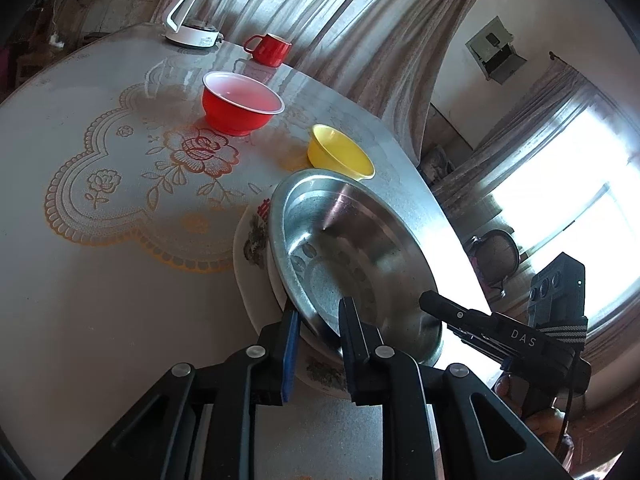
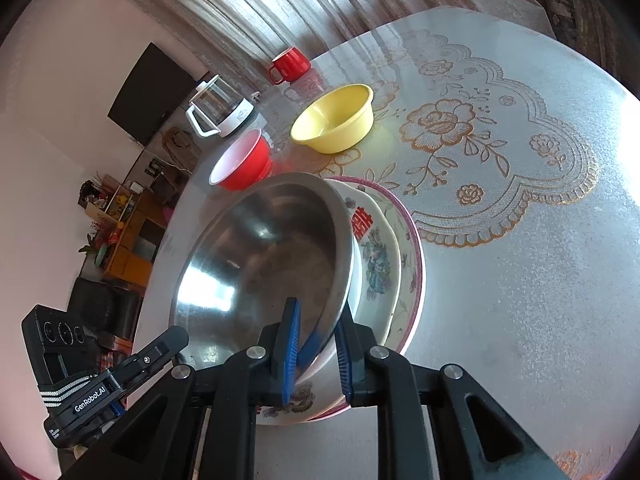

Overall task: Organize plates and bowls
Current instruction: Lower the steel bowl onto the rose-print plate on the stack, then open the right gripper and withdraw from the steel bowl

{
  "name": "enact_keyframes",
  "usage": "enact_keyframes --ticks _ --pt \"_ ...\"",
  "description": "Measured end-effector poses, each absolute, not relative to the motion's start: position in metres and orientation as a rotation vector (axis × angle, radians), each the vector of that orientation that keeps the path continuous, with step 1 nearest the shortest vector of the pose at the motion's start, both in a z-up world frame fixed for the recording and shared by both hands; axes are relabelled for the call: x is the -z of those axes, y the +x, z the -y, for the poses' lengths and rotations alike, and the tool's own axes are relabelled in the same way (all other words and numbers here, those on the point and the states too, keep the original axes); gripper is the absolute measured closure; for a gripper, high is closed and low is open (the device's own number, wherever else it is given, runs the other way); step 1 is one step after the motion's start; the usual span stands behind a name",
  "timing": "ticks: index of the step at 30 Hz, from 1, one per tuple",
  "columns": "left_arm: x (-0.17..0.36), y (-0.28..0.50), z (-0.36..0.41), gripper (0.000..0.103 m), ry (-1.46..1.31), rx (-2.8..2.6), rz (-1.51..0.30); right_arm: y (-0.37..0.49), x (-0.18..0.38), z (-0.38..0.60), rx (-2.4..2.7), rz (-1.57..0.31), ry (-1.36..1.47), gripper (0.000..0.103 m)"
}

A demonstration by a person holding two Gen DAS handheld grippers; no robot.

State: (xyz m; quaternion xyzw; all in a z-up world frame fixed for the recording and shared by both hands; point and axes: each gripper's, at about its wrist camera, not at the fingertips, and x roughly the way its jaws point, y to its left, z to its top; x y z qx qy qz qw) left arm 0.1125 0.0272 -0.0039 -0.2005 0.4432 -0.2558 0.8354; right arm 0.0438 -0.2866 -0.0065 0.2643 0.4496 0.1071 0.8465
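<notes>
A steel bowl (image 1: 344, 256) sits on a stack of flowered plates (image 1: 250, 240) at the table's near edge. My left gripper (image 1: 318, 320) straddles the bowl's near rim, one finger inside and one outside, with a gap still showing. My right gripper (image 2: 318, 320) straddles the rim of the same steel bowl (image 2: 256, 256) from the other side, over the plates (image 2: 384, 264); whether its pads press the rim is unclear. A red bowl (image 1: 240, 104) and a yellow bowl (image 1: 340, 152) stand farther back, also in the right wrist view: the red bowl (image 2: 244, 160) and the yellow bowl (image 2: 334, 118).
A red mug (image 1: 270, 49) and a glass kettle on a white base (image 1: 196, 20) stand at the table's far edge. The table (image 1: 100, 300) has a lace-patterned cover. Curtains hang behind it. The other gripper (image 1: 508, 336) shows at the right.
</notes>
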Motion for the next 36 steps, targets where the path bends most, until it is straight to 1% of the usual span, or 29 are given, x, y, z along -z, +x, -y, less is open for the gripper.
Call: enact_keyframes --ticks 4,6,25,27,36 --pt "0.003 0.113 -0.025 0.083 -0.411 0.54 -0.946 0.041 0.002 0.29 -0.23 -0.932 0.555 0.083" --pt "0.003 0.113 -0.026 0.08 -0.416 0.534 -0.946 0.041 -0.001 0.29 -0.221 -0.927 0.541 0.083" --pt "-0.008 0.116 -0.042 0.078 -0.37 0.441 -0.925 0.039 -0.016 0.301 -0.245 -0.854 0.535 0.08" --pt "-0.009 0.118 -0.042 0.078 -0.361 0.432 -0.925 0.041 -0.017 0.303 -0.243 -0.851 0.533 0.077" --pt "-0.014 0.14 -0.041 0.076 -0.312 0.402 -0.934 0.061 -0.024 0.31 -0.256 -0.848 0.539 0.077"
